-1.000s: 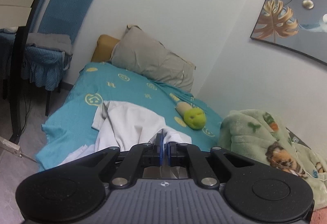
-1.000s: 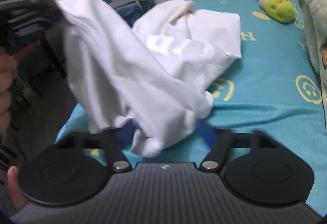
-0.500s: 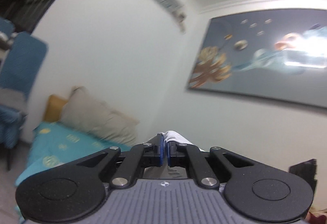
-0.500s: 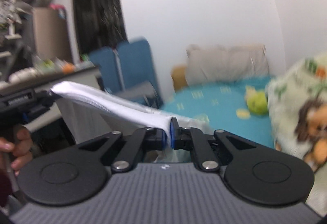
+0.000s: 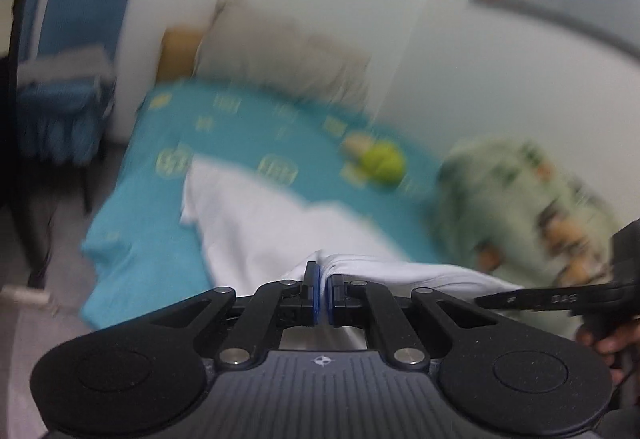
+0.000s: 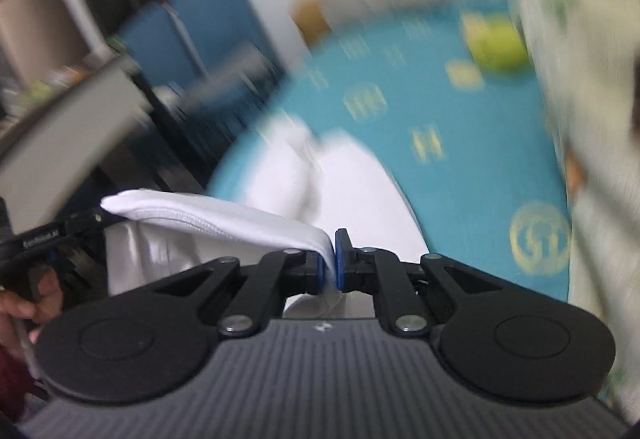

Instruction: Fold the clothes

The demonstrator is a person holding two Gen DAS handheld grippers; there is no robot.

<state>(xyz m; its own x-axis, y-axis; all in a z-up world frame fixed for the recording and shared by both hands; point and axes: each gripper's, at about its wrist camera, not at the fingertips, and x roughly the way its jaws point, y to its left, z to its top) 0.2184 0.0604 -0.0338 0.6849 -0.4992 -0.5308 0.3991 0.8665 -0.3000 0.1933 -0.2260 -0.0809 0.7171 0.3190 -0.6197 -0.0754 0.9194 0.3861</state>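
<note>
A white garment (image 5: 256, 215) lies spread over the near end of the teal bed (image 5: 144, 199). My left gripper (image 5: 323, 291) is shut on one edge of it. My right gripper (image 6: 329, 267) is shut on another edge, and the white garment (image 6: 224, 219) stretches as a taut band from it to the left gripper (image 6: 44, 239) at the left of the right wrist view. The right gripper also shows at the right of the left wrist view (image 5: 560, 297). Both views are motion-blurred.
A green plush toy (image 5: 382, 162) lies on the bed beyond the garment. A patterned green blanket (image 5: 520, 199) is heaped at the right. Pillows (image 5: 280, 51) stand against the wall. A blue chair (image 5: 76, 39) and a dark desk (image 6: 60, 119) stand left of the bed.
Both grippers swung up with the garment, then came back down toward the bed. The right gripper, open a second ago, has shut on the garment's edge. The garment now lies spread out.
</note>
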